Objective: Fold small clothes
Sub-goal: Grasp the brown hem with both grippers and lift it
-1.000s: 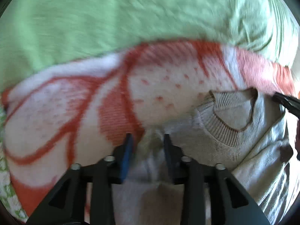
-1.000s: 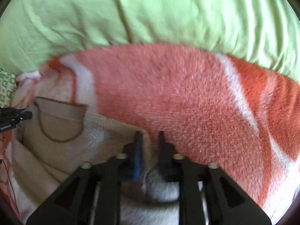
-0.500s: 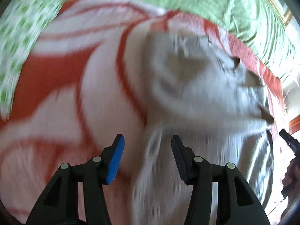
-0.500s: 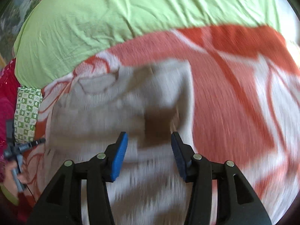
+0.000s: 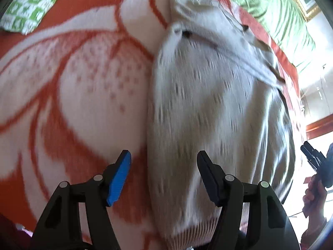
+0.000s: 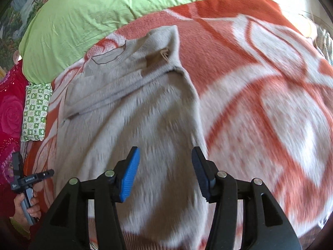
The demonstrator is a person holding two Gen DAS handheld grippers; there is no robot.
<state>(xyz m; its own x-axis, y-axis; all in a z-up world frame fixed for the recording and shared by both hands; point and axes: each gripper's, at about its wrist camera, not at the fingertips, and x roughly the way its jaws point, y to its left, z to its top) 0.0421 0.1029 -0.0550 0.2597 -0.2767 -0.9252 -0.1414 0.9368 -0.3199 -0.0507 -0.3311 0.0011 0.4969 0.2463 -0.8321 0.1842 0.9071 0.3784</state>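
Left wrist: blurred sweater (image 5: pixel 208 114) hem.

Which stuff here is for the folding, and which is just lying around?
For the folding:
beige sweater
left claw, open
right claw, open

Just lying around:
orange-and-white blanket
green sheet
green checked cloth
red rose fabric

The sweater (image 6: pixel 145 112) ahead of the right hand-held gripper (image 6: pixel 164 173) is soft, matt beige knit – ribbed at the hem and collar. Under it lies a fuzzy orange-and-white woven blanket (image 6: pixel 260 95). Beyond, the green sheet (image 6: pixel 100 6) is smooth, creased cotton. Both fingers (image 5: pixel 119 175) are matt black plastic with ridged pads.
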